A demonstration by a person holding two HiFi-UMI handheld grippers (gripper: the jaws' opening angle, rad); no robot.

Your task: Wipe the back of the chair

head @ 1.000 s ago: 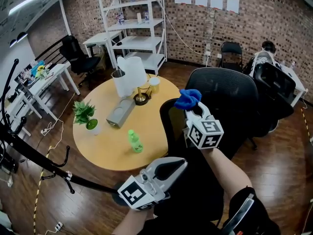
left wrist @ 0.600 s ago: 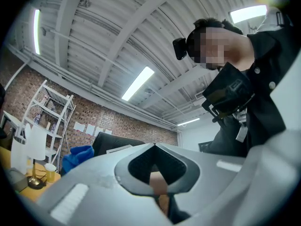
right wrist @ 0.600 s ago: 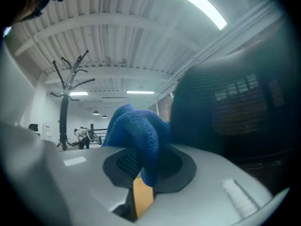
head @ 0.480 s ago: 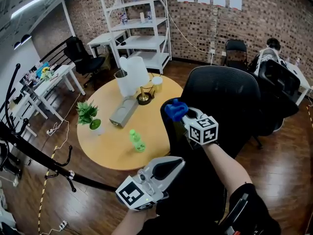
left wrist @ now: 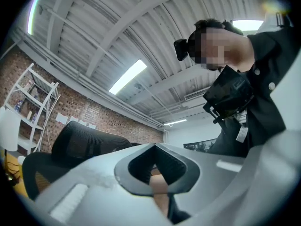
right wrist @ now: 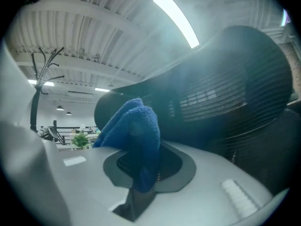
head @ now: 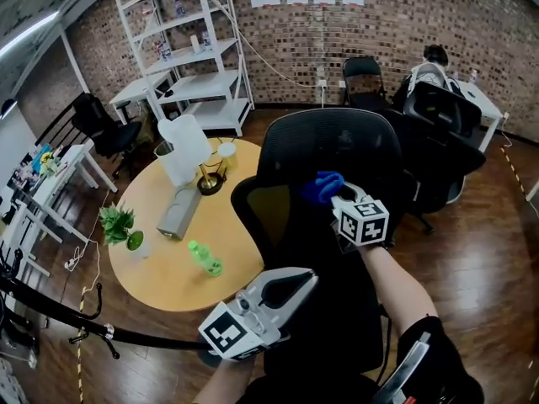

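Holding the blue cloth (head: 321, 187) (right wrist: 131, 135) at the middle of the black mesh chair back (head: 328, 146) (right wrist: 225, 79), you are clenching it between the jaws of your right gripper (head: 337, 195) (right wrist: 141, 166), and the cloth is bunching up above the jaw tips. Your left gripper (head: 296, 283) (left wrist: 154, 147) is hovering lower, nearer your body, its jaws pressing tip to tip on nothing. A round wooden table (head: 168, 268) is standing beside the chair, carrying a green bottle (head: 205, 259).
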